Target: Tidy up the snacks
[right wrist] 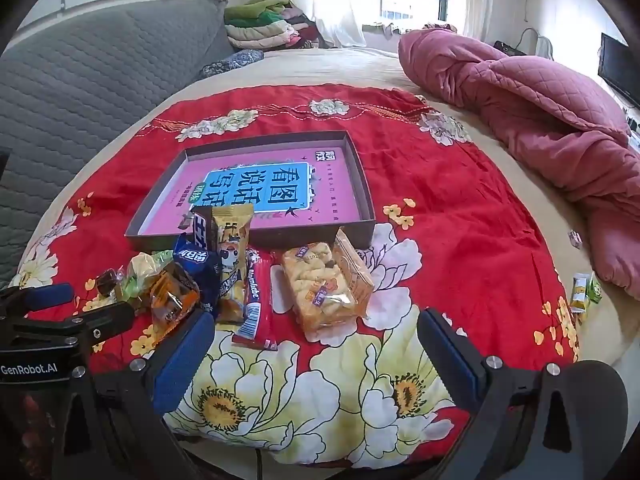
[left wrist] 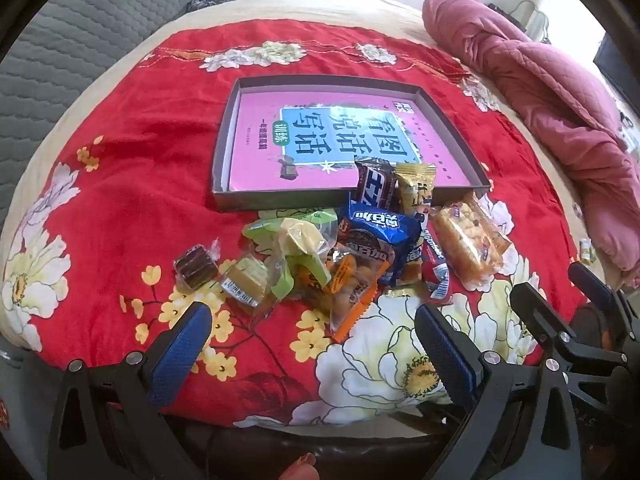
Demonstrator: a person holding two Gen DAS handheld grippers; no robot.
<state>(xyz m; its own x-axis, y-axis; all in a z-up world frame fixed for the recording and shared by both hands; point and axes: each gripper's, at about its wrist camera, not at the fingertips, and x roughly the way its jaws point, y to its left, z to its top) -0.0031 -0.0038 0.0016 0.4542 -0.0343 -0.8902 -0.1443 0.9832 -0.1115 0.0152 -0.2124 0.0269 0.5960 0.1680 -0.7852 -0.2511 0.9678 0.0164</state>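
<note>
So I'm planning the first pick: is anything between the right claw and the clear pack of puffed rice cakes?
Nothing visible: the open right claw faces the clear pack of puffed rice cakes across bare red floral blanket.

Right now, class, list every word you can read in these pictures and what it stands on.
"看图说话写话" and "训练": pink book in the box, upside down.
"GenRobot.AI": left gripper.
"Alpenliebe": red wrapper, partly hidden.
Other snack wrappers: too blurred to read.
</note>
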